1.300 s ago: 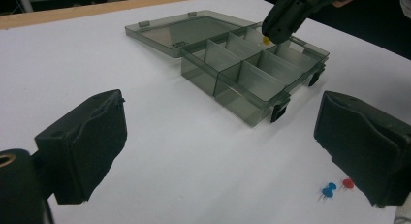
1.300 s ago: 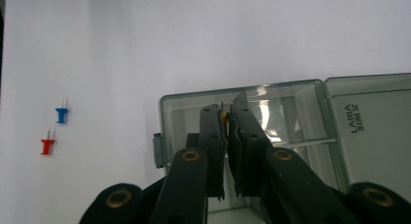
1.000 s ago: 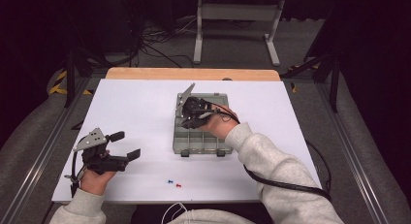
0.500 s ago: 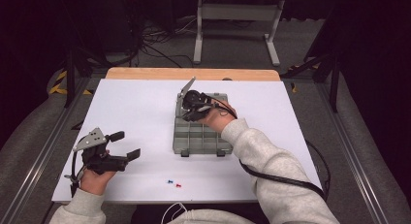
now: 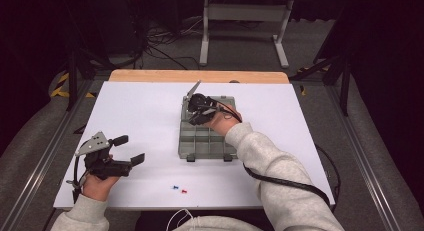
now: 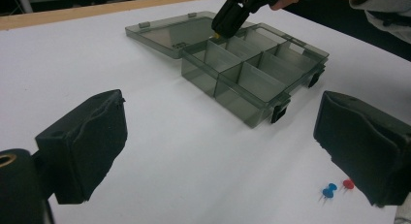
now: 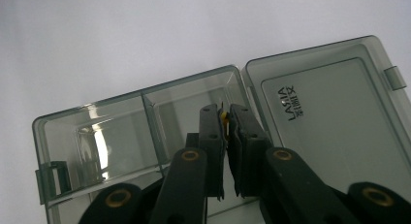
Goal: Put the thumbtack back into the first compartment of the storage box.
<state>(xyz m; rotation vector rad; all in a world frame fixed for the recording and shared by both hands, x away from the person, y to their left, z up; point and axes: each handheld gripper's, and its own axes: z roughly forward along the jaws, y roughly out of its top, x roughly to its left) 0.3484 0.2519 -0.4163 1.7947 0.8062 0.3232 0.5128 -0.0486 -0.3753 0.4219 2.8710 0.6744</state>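
Right gripper (image 7: 224, 118) fingers pinch a small yellow pin (image 7: 224, 117), seen close over the smoky compartment box (image 7: 121, 132); left gripper (image 6: 220, 151) fingers gape above the worktop (image 6: 194, 161).

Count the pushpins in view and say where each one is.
3: a blue pushpin and a red pushpin lie together on the table's near edge; a yellow pushpin is pinched in the right gripper over the box. More may hide inside.
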